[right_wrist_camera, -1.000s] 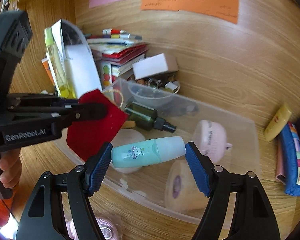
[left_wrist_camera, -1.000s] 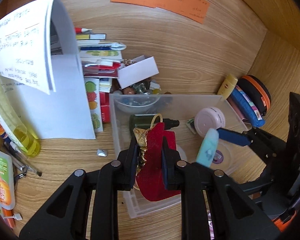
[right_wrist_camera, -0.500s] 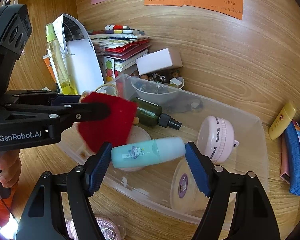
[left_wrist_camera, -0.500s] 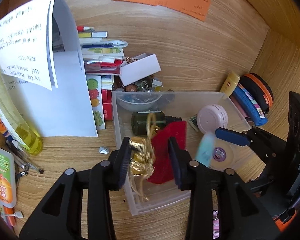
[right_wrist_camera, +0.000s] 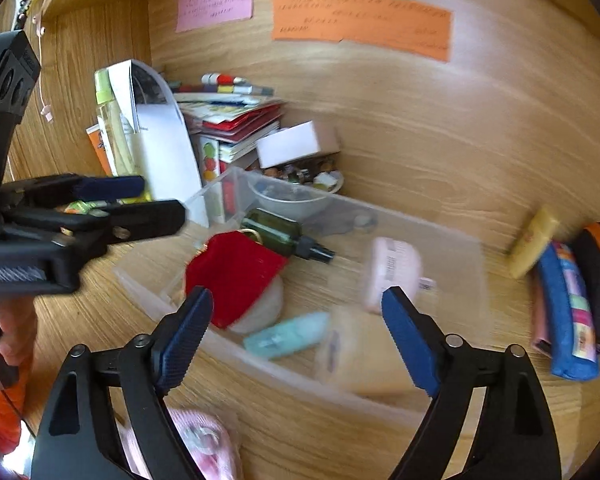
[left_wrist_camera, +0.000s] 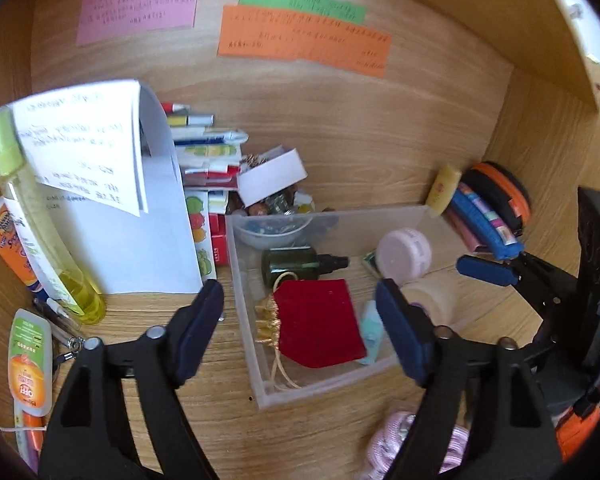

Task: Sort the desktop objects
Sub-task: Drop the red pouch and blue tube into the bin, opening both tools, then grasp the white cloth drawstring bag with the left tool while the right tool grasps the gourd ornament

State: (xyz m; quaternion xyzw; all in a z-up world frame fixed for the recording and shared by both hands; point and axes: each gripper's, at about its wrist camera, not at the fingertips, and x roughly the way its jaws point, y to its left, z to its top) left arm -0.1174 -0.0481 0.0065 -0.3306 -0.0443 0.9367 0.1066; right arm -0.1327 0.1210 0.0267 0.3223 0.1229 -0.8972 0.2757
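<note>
The left claw (left_wrist_camera: 300, 316) is released, its jaws opening wide with nothing pressed between the pads; it hangs over the near end of the clear plastic box (left_wrist_camera: 260, 376) on the wooden table (left_wrist_camera: 204, 408). Below it the red pouch (left_wrist_camera: 320, 324) with gold cord lies inside the box. The right claw (right_wrist_camera: 296, 316) is likewise let go and opening, holding nothing. The pale green tube (right_wrist_camera: 288, 334) lies free on the box floor just beyond its pads, beside the pouch. Farther in lie a dark green bottle (left_wrist_camera: 292, 262) and a pink round jar (left_wrist_camera: 404, 250). Behind the box stands a stack of books (right_wrist_camera: 236, 120).
</note>
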